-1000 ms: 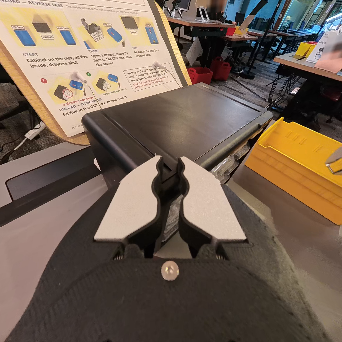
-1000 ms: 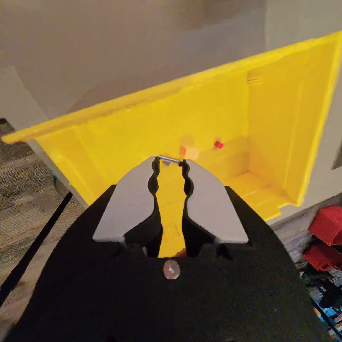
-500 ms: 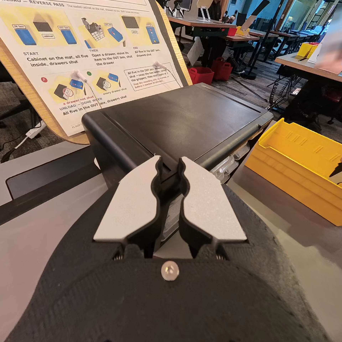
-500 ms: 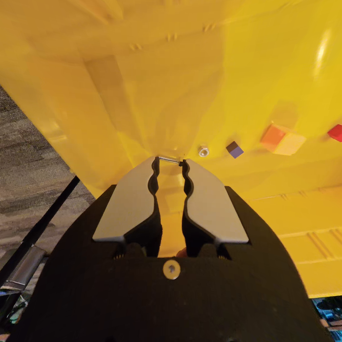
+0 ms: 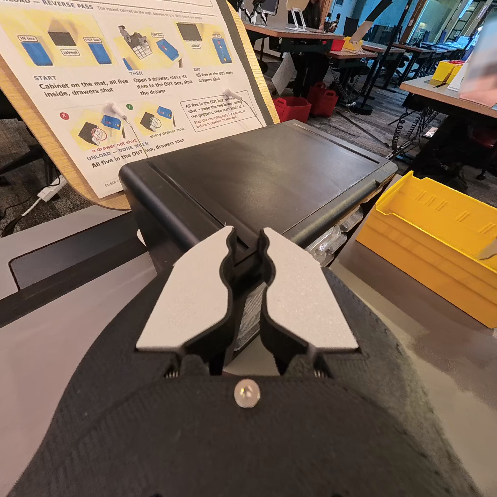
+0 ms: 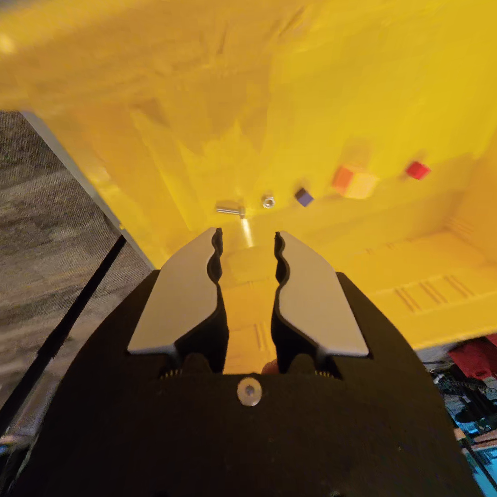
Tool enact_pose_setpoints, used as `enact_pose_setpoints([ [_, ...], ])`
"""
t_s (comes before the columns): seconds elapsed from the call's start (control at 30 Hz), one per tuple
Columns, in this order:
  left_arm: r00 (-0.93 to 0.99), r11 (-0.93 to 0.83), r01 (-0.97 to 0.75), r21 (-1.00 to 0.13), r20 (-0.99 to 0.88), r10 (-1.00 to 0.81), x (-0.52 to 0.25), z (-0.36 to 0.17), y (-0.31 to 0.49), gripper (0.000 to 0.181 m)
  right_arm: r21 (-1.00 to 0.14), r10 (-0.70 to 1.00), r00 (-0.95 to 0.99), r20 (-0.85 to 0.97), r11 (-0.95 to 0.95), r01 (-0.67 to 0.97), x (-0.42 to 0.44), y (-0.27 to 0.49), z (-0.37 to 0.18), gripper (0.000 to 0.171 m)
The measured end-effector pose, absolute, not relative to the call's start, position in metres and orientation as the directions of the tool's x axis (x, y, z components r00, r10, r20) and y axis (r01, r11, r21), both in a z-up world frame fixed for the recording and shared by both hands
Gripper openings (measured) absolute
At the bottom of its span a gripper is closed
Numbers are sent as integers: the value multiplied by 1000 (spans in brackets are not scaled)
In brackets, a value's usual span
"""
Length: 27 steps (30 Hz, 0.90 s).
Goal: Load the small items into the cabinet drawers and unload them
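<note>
The black cabinet [image 5: 269,172] stands on the grey table, its clear drawers [image 5: 330,242] facing right. My left gripper [image 5: 246,234] is closed to a narrow gap on the cabinet's near top corner. My right gripper [image 6: 248,232] is open and empty, pointing down into the yellow bin [image 6: 349,80]. On the bin floor, just beyond its tips, lie a silver bolt [image 6: 230,211], a nut [image 6: 268,201], a blue cube [image 6: 304,196], an orange-and-yellow block [image 6: 353,183] and a red cube [image 6: 417,170]. The bin also shows in the left wrist view [image 5: 430,242], right of the cabinet.
An instruction board [image 5: 121,80] leans behind the cabinet. Red baskets [image 5: 293,109] sit on the floor beyond, with desks farther back. Grey carpet [image 6: 40,215] shows past the table edge left of the bin. A tip of the right gripper [image 5: 489,252] shows over the bin.
My right gripper moved down into the yellow bin, opened and let go of the bolt, which now lies on the bin floor. The left gripper has not moved.
</note>
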<state>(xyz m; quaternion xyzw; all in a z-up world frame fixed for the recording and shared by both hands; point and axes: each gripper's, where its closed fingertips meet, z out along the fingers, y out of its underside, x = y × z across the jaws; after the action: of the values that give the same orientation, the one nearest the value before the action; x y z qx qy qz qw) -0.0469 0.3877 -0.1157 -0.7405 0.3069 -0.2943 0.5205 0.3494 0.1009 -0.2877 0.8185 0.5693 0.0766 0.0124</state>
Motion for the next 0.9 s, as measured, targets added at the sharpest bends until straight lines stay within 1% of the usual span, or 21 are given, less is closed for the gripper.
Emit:
enact_pose_setpoints([
  [0.03,639,-270,-148,-951,117,-761,-47,-116,388,16,72,925,349,147,-362,929,344,106,-274,34],
  [0.13,639,-269,-144,-952,118,-760,-47,-116,388,16,-54,889,358,286,-358,932,314,125,-230,30],
  [0.23,638,-271,-133,-953,127,-760,-47,-115,388,15,-214,861,314,400,-246,945,251,143,-194,26],
  [0.3,638,-273,-130,-953,131,-759,-47,-115,388,16,-298,864,283,417,-164,940,200,149,-188,24],
  [0.33,638,-274,-131,-953,130,-759,-47,-115,388,16,-310,879,257,402,-134,941,176,149,-193,23],
  [0.4,638,-275,-132,-952,130,-759,-47,-115,388,16,-305,894,201,401,-77,949,132,152,-211,14],
  [0.5,639,-276,-134,-952,130,-758,-47,-115,388,15,-264,892,149,426,-35,964,81,164,-249,12],
  [0.57,639,-276,-135,-952,130,-759,-47,-115,388,15,-264,873,168,457,-47,964,59,180,-269,11],
  [0.67,638,-277,-139,-951,128,-760,-47,-115,387,16,-215,836,207,509,-110,970,54,208,-293,9],
  [0.77,636,-274,-134,-952,130,-760,-47,-115,388,15,-183,823,249,511,-179,967,61,223,-305,8],
  [0.9,636,-269,-129,-955,128,-761,-47,-115,388,17,-224,762,291,578,-194,955,62,244,-290,8],
])
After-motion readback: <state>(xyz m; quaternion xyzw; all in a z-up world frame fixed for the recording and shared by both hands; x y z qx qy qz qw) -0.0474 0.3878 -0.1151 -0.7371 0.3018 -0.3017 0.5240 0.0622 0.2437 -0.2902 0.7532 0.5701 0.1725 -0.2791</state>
